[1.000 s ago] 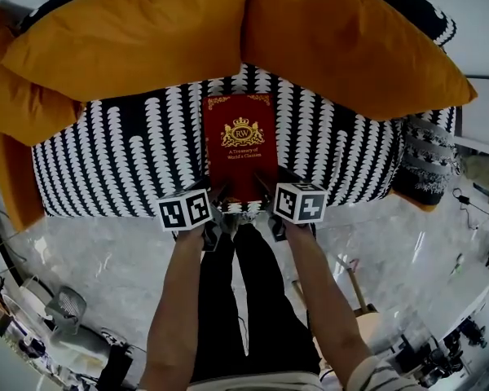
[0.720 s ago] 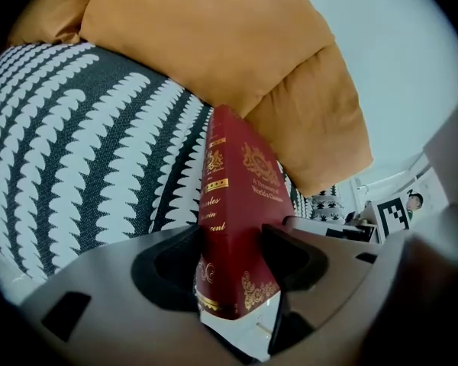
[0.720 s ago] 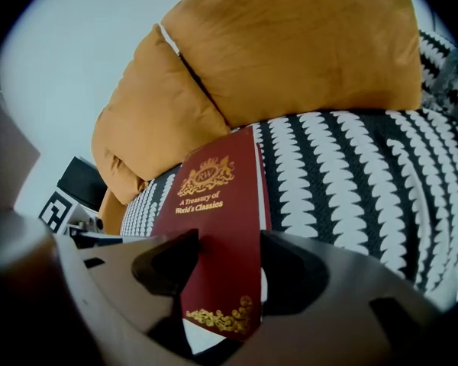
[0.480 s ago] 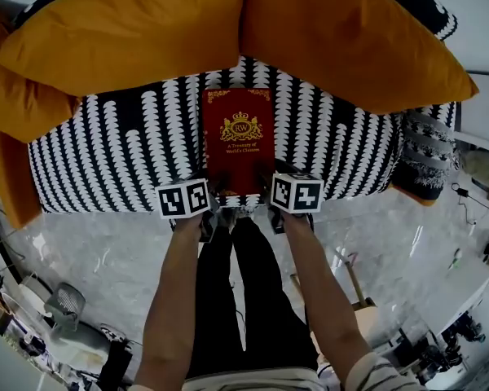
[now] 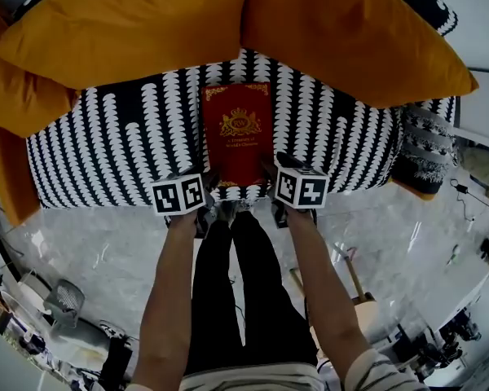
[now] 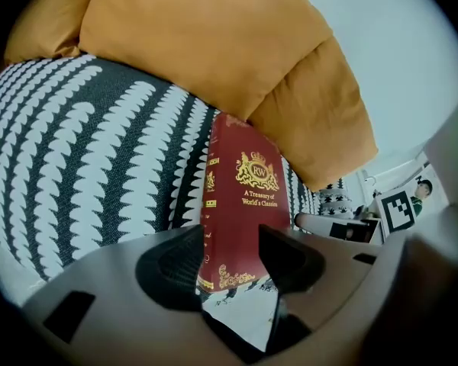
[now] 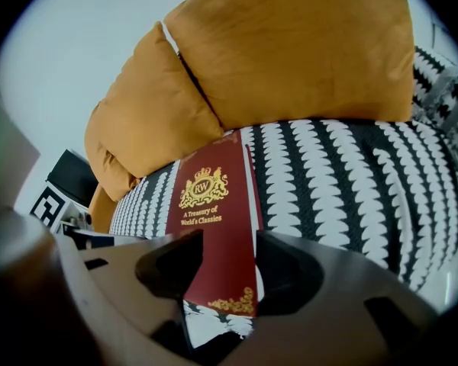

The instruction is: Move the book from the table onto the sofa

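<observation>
Red book [image 5: 238,133] sits between closing jaws: left gripper [image 6: 233,254], right gripper [image 7: 227,261].

A pale, glossy marble-look floor [image 5: 90,235] lies on the near side of the fingers [image 6: 168,269]. Beyond the fingers stands a sofa [image 5: 106,153] in black-and-white scalloped fabric, with big orange cushions [image 5: 122,23] along its back. A plain white wall [image 7: 84,44] rises behind them.

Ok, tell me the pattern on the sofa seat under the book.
The sofa seat is black with rows of white scalloped marks; best in the head view.
</observation>
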Motion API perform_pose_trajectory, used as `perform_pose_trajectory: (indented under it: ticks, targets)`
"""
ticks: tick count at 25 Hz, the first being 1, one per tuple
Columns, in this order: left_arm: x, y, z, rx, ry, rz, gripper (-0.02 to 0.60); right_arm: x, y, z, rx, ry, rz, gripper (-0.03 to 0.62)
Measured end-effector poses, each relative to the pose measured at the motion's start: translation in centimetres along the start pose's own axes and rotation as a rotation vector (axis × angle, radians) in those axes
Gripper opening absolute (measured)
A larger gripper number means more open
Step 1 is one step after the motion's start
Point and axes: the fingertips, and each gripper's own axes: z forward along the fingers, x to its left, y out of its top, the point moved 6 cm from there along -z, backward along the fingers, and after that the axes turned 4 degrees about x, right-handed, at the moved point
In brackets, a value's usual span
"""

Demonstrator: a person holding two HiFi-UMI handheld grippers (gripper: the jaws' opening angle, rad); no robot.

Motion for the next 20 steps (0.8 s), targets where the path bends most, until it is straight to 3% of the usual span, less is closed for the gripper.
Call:
perform_pose_trajectory:
  ticks: [7,10,13,20]
  targets:
    - [-1.0,-0.5,-1.0,-0.012,-0.025,0.021,0.157,1.3,-0.3,-0.8,-0.006,-0.034,-0.085,0.153]
    - [-2.0,-0.7,-2.2,-0.031,-0.026,0.046,0.091,2.5,-0.2,-2.0,-0.029,-0.040,-0.103,0.093]
    - [-3.2,-1.0,-3.5,-0.068,-0.020,0.062,0.006,3.9,-0.6,-3.0,-0.045,0.007,-0.101,0.014]
    - [-7.3,-0.5,-7.9,-0.165,-0.015,0.167,0.005,8.3,-0.9,-7.1,-0.129,0.061,-0.141,0.012]
